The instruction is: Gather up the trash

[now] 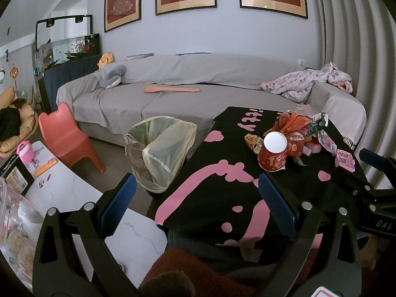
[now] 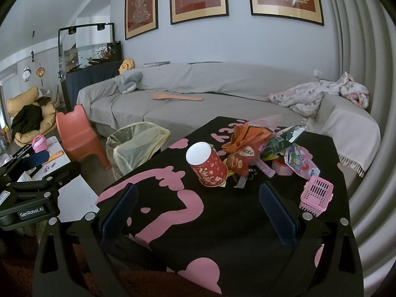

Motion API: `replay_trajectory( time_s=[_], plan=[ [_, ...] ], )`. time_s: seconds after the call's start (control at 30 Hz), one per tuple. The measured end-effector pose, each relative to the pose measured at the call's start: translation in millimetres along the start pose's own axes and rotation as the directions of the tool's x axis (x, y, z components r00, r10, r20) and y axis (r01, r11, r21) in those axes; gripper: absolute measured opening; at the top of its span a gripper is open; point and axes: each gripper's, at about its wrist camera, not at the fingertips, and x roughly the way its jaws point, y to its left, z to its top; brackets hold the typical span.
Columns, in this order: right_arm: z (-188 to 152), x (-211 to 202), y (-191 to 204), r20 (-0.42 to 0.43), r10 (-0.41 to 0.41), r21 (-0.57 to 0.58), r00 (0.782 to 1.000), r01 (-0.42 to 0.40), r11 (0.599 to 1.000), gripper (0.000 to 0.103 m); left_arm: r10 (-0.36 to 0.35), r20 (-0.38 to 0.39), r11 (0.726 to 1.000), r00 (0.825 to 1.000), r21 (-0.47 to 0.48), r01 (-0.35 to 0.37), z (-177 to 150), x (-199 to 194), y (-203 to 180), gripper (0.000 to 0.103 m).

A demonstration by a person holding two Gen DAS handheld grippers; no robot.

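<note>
A: Item 1, left gripper [image 1: 198, 199]: jaws spread wide, nothing held. Item 2, right gripper [image 2: 198, 212]: same, wide apart and empty.

B: Trash?

A: Item 3, red paper cup [image 2: 207, 164] inverted on the black-and-pink tablecloth [image 2: 222, 235], beside a wrapper pile [image 2: 250, 148]. Item 4, lined bin [image 2: 135, 146] on the floor, left of the table.

B: Risk?

A: The cup likely crushes or skids if pinched; the pink basket [image 2: 315, 195] might be grabbed by mistake.

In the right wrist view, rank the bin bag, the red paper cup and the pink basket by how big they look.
1. bin bag, clearly largest though farthest.
2. red paper cup.
3. pink basket, only slightly smaller looking than the cup, so that order is unsure.
</note>
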Motion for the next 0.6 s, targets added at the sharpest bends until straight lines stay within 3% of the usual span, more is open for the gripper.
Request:
replay_trajectory(
  time_s=[0.6],
  plan=[
    [0.3,-0.6,-1.0,0.000,0.001,0.002,1.000,-0.001,1.000,0.095,0.000,-0.003,1.000,1.000,-0.002,0.000,0.7,0.5,0.3,0.094]
  ],
)
